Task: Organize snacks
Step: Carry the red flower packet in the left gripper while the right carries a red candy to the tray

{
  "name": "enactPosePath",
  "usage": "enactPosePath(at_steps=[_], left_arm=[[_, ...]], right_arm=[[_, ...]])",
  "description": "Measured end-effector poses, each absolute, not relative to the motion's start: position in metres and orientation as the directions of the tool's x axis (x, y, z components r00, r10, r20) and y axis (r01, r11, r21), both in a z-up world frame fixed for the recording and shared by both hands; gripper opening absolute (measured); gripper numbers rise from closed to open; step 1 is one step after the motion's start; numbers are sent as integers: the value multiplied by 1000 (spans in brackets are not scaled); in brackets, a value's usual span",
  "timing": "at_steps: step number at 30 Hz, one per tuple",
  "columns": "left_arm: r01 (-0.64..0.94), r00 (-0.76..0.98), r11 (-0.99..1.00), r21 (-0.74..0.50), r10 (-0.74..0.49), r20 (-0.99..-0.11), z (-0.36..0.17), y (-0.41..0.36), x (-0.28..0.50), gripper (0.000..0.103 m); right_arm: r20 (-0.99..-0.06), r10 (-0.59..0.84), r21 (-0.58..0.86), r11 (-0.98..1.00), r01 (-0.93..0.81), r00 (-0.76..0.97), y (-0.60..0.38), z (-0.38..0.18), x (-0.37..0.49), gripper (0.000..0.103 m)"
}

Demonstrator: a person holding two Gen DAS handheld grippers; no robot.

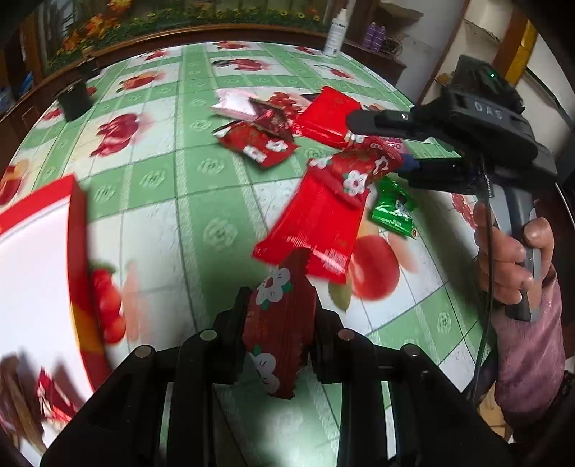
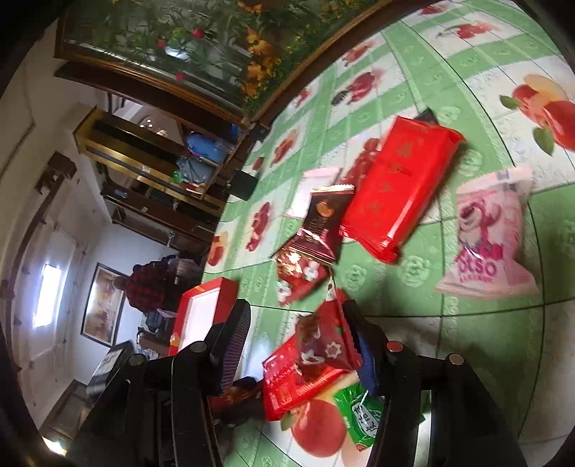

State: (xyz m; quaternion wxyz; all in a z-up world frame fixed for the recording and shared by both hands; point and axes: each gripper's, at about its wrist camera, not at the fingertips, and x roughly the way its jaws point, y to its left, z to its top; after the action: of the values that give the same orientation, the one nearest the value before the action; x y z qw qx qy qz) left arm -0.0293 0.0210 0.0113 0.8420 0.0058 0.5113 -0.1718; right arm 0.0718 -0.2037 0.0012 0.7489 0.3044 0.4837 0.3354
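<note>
My left gripper (image 1: 278, 323) is shut on a dark red flower-print snack packet (image 1: 278, 334), held above the table. A red box with a white inside (image 1: 77, 251) lies just to its left. My right gripper (image 1: 381, 147) is open, its jaws on either side of another dark red flower packet (image 1: 363, 163) that lies on a long bright red packet (image 1: 320, 222). In the right wrist view the open right gripper (image 2: 298, 341) straddles that packet (image 2: 329, 341); the box (image 2: 196, 316) shows beyond. A green packet (image 1: 393, 208) lies beside it.
More snacks lie farther back: a big red pack (image 2: 399, 186), a brown packet (image 2: 323, 222), a pink Lotso bag (image 2: 488, 237) and a red flower packet (image 1: 258, 143). A black cup (image 1: 73, 97) and a white bottle (image 1: 336, 34) stand near the table's far edge.
</note>
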Motion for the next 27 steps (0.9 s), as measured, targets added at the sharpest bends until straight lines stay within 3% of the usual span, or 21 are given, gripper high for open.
enactPosePath(at_steps=[6,8,14,21,27], left_arm=[[276,446,944,-180,-291,-847,11,22,-29,26],[273,450,942,-193,-302,-840,10,22,-28,26],[241,491,952,-189,-288,-822,11,26,-36,25],[203,579,952,-231,-306,-755,38,43,-66,25],[102,713,986,-134,-166,-681,68,85,-113,25]], right_arm=[[-550,784,770,610,-189,288,-197,-6,74,53],[-577,761,744,639,-193,297,-196,-9,73,20],[-581,742,711,663,-235,335,-191,-1,68,19],[-451,804,786,563,-254,388,-205,11,65,18],[-409,842,825,506,-253,353,-184,10,60,18]])
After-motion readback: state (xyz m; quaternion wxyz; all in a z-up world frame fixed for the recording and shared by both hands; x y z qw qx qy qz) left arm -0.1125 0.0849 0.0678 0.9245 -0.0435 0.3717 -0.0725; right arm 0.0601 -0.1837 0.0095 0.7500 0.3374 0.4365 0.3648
